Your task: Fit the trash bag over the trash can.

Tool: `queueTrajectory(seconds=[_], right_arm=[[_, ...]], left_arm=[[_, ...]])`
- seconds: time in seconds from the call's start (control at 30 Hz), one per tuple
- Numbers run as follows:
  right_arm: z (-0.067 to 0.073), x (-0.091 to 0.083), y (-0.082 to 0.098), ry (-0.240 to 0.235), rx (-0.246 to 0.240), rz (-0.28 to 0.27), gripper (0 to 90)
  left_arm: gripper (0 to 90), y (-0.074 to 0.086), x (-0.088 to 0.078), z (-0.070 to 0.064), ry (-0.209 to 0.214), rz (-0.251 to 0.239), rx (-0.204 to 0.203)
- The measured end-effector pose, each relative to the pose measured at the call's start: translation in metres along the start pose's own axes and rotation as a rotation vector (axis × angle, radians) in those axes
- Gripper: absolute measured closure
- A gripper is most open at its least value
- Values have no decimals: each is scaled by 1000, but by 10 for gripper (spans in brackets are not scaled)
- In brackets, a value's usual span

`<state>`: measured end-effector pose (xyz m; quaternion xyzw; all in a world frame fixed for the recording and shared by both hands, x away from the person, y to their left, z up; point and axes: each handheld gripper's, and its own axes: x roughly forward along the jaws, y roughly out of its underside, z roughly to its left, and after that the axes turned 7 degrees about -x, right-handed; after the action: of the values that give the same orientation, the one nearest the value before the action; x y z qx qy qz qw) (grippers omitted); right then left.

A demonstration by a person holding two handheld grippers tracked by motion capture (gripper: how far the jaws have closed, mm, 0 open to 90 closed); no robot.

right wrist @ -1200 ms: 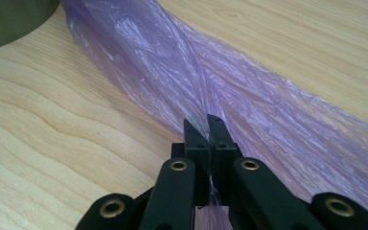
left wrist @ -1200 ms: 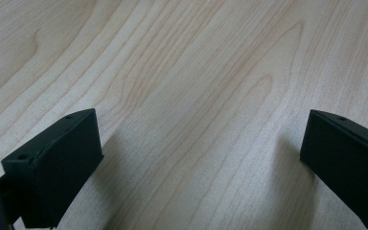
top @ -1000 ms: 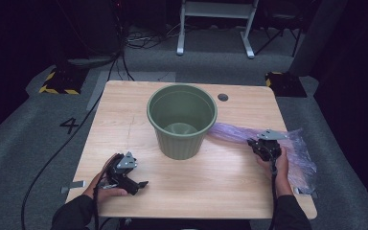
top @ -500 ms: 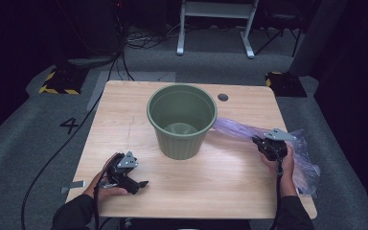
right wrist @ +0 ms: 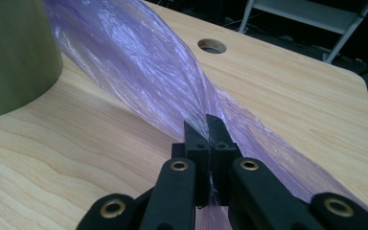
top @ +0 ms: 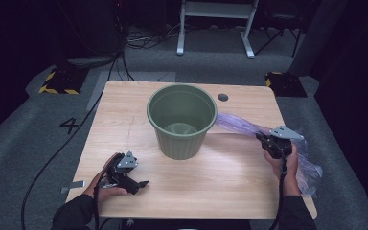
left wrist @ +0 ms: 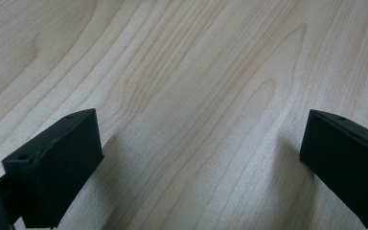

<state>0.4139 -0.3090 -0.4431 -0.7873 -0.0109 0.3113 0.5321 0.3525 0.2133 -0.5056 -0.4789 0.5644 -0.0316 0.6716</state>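
A green plastic bin (top: 182, 119) stands upright in the middle of the wooden table (top: 230, 177), and its side fills the left edge of the right gripper view (right wrist: 9, 57). A thin purple plastic bag (top: 237, 123) stretches from beside the bin toward the table's right edge (right wrist: 139, 72). My right gripper (top: 263, 140) is shut on the bag, its jaws pinching the film (right wrist: 206, 125). Near the front left corner my left gripper (top: 141, 183) rests low over bare wood, wide open (left wrist: 199, 158), with nothing between its jaws.
A round cable hole (top: 223, 97) lies in the table's far right part (right wrist: 212, 46). More of the bag bunches over the right table edge (top: 309, 167). A white stand (top: 215, 14) and cables sit on the grey floor behind.
My right gripper has moved right and slightly up with the bag, pulling the film taut away from the bin. The left gripper has stayed put.
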Motion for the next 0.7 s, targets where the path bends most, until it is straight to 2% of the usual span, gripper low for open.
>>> queueTrajectory(seconds=[0.2,0.43,0.7], right_arm=[[-1,-9,-3,8,15,-28,900],[-6,-28,-12,48,28,-91,900],[-12,-45,-17,70,37,-132,900]], left_arm=[[4,0,0,0,2,-1,0],[3,-1,1,0,-1,1,1],[2,-3,3,-2,-17,-2,-9]])
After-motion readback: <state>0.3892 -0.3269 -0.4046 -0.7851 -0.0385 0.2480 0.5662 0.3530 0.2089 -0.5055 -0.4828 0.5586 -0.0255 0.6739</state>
